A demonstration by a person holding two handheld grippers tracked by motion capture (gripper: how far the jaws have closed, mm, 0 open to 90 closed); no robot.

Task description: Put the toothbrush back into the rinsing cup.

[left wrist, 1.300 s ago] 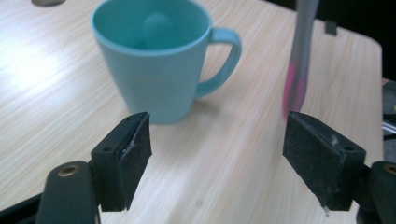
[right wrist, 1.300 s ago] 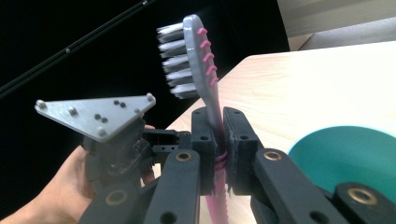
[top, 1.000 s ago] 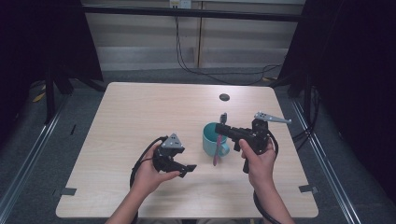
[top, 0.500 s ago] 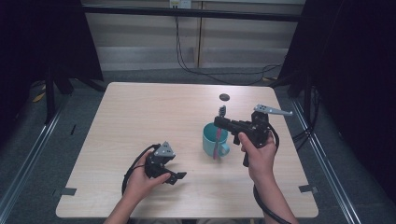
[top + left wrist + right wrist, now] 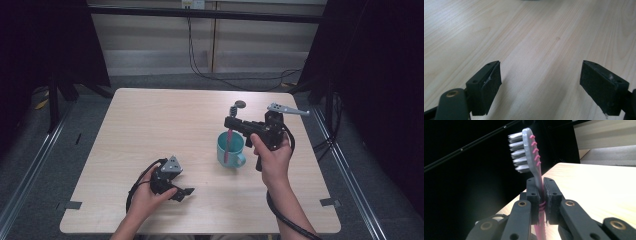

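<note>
Toothbrush (image 5: 533,157) stands upright, head up, clamped at the neck between the jaws of the right gripper (image 5: 231,121), its pink handle reaching down into the teal mug (image 5: 230,149) right of the table's (image 5: 150,120) centre. Best to move it straight along its length, clear of the rim, so the mug stays put. Left gripper (image 5: 540,85), jaws apart and empty, hovers near the front edge.

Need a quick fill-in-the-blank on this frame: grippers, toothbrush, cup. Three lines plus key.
1. The right gripper is shut on a ____.
2. The toothbrush's pink handle hangs over a teal ____.
3. The left gripper, near the table, has its jaws ____ with nothing between them.

Missing words: toothbrush; cup; open
</note>
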